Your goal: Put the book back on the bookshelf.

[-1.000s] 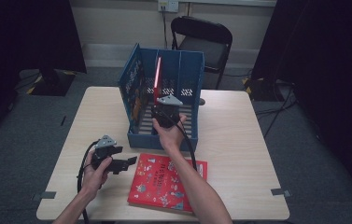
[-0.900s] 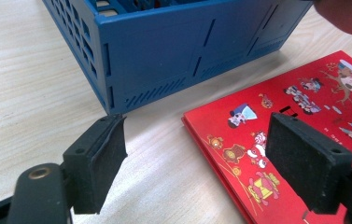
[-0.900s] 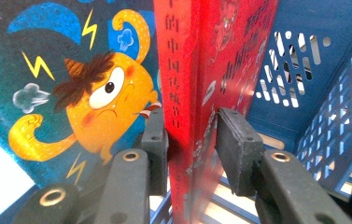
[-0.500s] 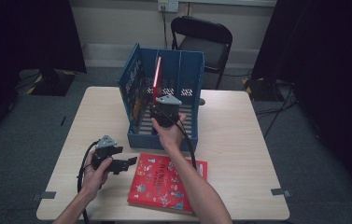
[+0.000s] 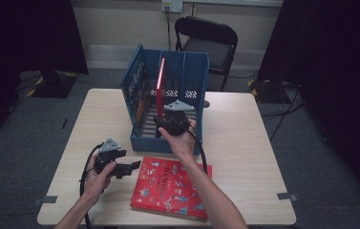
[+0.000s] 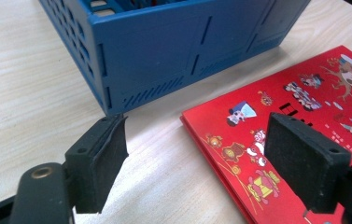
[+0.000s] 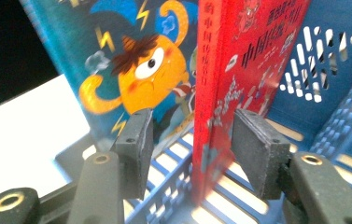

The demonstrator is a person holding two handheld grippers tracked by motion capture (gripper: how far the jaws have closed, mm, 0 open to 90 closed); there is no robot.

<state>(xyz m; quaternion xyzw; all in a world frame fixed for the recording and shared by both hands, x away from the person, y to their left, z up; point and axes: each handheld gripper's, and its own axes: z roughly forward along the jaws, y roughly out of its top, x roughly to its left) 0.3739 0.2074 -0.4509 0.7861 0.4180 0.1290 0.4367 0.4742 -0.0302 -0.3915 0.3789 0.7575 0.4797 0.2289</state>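
With the upright red book (image 7: 239,60) standing in the blue file crate (image 5: 187,71), the right tongs (image 7: 190,149), just opening off it, should back straight out, while the left tongs (image 6: 201,163) wait wide by the flat red book (image 6: 313,112) on the surface (image 5: 259,143).

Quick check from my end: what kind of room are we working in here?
Probably a recording studio or lab corner, not a home: dark curtains line the sides, a folding chair stands against a bare wall, and tape marks sit on the grey carpet beside the wooden table.
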